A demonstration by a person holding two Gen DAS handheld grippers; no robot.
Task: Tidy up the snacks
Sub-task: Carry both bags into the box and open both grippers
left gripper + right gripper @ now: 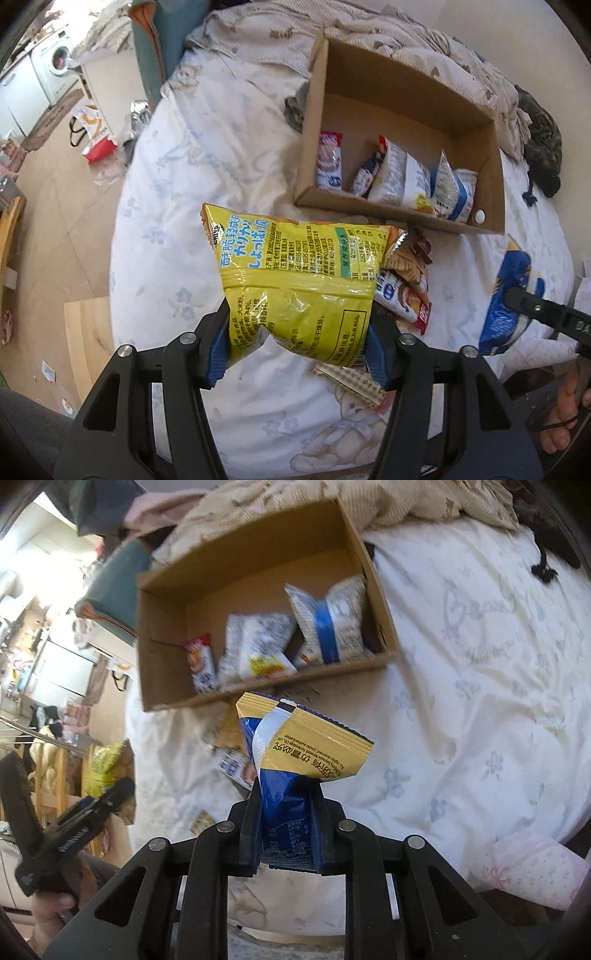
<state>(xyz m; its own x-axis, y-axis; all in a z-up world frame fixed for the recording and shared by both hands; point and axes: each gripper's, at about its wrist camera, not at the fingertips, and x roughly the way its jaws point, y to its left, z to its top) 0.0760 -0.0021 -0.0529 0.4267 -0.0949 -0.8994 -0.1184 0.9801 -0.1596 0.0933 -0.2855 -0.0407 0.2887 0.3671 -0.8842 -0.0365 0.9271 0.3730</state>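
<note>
My left gripper (pixel 297 325) is shut on a yellow snack bag (pixel 295 273) and holds it above the bed. My right gripper (pixel 286 812) is shut on a blue and yellow snack bag (pixel 295 760), also lifted; that bag shows at the right of the left wrist view (pixel 511 295). An open cardboard box (pixel 402 214) (pixel 258 694) lies on the bed ahead of both grippers. It holds several white and blue snack packets (pixel 402 177) (pixel 258 650). A few loose snack packets (pixel 406 288) (pixel 236 764) lie on the sheet in front of the box.
The bed has a white floral sheet (pixel 177 206) (pixel 480 701) and a crumpled beige blanket (pixel 406 40) behind the box. A dark garment (pixel 543 147) lies at the right. The floor at the left has a red and white bag (pixel 92 136). A foot (pixel 565 413) stands at the bed's right.
</note>
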